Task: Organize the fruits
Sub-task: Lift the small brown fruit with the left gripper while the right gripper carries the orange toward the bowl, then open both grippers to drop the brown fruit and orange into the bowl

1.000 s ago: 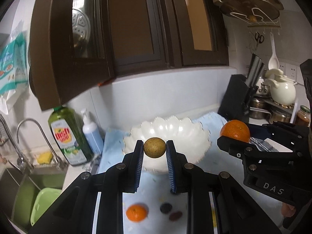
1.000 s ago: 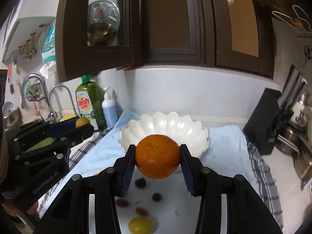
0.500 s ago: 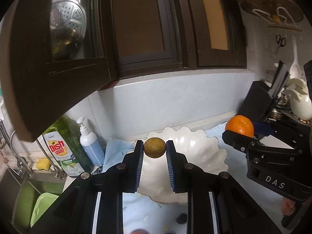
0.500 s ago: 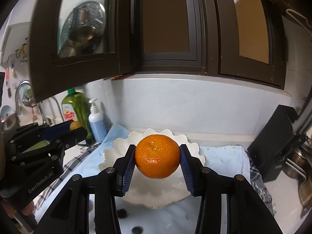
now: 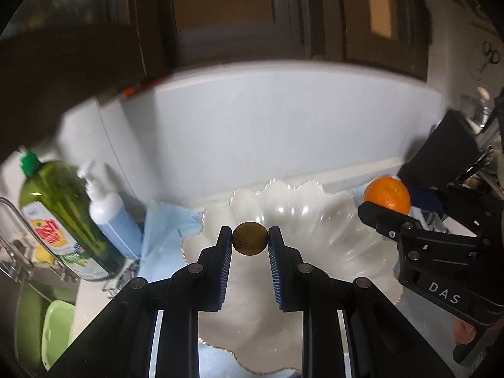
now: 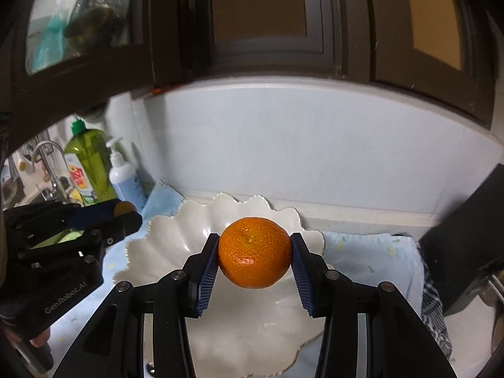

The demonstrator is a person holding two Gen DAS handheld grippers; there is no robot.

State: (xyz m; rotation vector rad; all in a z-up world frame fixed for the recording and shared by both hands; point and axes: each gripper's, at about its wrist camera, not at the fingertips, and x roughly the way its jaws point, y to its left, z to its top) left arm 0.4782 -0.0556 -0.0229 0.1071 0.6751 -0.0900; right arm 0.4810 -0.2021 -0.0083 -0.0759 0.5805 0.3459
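My left gripper (image 5: 250,238) is shut on a small round brownish-green fruit (image 5: 250,243) and holds it above the white scalloped bowl (image 5: 315,220). My right gripper (image 6: 254,252) is shut on an orange mandarin (image 6: 254,256) and holds it above the same bowl (image 6: 163,245). The right gripper with the mandarin (image 5: 386,195) shows at the right in the left wrist view. The left gripper (image 6: 124,212) shows at the left in the right wrist view. The bowl sits on a light blue cloth (image 5: 163,230).
A green dish soap bottle (image 5: 60,217) and a white pump bottle (image 5: 108,211) stand left of the bowl by the sink (image 5: 31,299). A black knife block (image 6: 466,245) stands at the right. Dark cabinets (image 6: 258,22) hang above the white backsplash.
Both grippers have moved forward towards the bowl, each with its fruit. The bowl is nearer and larger in both views, and the loose fruits on the cloth have dropped out of view.
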